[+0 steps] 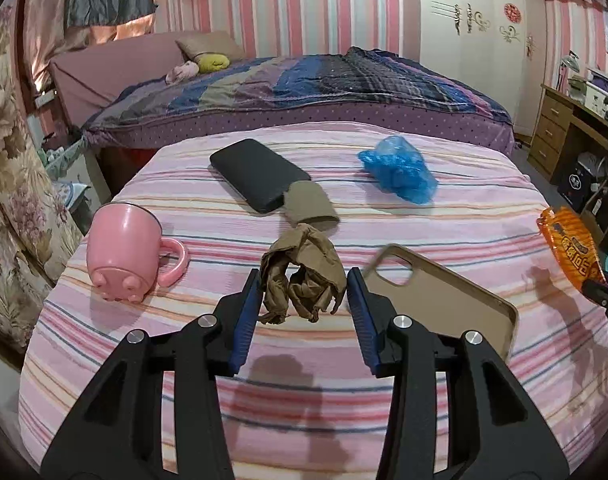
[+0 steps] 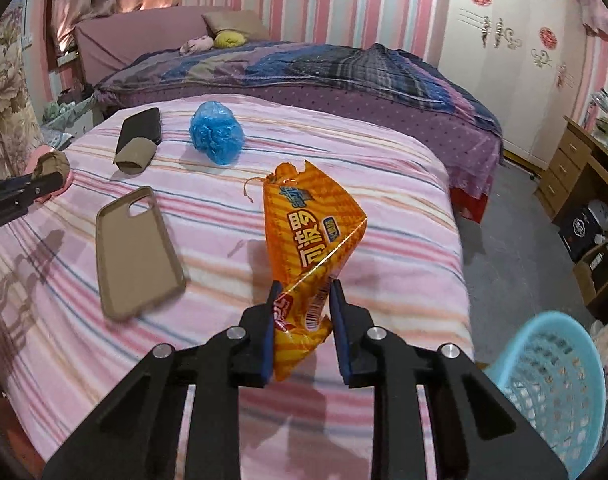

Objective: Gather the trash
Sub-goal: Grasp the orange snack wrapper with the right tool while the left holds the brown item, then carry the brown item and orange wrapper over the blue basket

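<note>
surface: striped blanket (image 1: pixel 443 216) | on it: pink mug (image 1: pixel 122 252), black phone (image 1: pixel 256 174), cardboard tube (image 1: pixel 309 204), blue bag (image 1: pixel 399 168), phone case (image 1: pixel 443 300)

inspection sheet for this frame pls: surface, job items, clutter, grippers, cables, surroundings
Surface: pink striped blanket, no spills seen.
Job's things: crumpled brown paper and orange snack wrapper both lifted; blue plastic bag and cardboard tube lying on the blanket; blue basket at the lower right.
Clutter: pink mug, black phone, tan phone case.
Grippers: left gripper shut on the paper; right gripper shut on the wrapper.
Cables: nothing seen.
Surroundings: bed, wooden desk.
</note>
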Demonstrator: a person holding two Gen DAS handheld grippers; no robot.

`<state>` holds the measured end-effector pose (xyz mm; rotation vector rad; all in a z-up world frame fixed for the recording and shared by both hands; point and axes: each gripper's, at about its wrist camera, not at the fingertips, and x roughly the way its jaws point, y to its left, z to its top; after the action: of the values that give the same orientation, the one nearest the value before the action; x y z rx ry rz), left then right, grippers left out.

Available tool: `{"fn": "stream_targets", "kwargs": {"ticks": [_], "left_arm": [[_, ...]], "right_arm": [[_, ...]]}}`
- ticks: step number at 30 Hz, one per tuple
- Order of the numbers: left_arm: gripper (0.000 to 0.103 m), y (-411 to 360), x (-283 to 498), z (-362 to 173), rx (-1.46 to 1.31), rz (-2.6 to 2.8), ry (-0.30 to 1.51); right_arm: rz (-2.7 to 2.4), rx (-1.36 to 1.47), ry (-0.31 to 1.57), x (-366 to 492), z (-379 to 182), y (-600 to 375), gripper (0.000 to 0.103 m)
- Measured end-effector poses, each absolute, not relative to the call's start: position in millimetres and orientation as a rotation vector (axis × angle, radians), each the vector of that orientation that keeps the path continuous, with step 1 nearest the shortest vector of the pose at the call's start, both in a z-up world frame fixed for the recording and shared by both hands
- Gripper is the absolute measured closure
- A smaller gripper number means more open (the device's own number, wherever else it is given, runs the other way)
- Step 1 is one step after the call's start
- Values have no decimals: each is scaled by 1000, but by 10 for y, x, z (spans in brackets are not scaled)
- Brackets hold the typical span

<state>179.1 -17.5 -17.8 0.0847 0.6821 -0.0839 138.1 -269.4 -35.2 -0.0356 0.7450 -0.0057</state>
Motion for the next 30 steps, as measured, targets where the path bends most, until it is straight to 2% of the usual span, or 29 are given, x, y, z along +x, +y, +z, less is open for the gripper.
{"fn": "stream_targets", "kwargs": {"ticks": [30], "left_arm": [[61,-1662,904,27,119,-197,603]], "right_arm": [[-183,81,653,291,-75,-4138,79]]}}
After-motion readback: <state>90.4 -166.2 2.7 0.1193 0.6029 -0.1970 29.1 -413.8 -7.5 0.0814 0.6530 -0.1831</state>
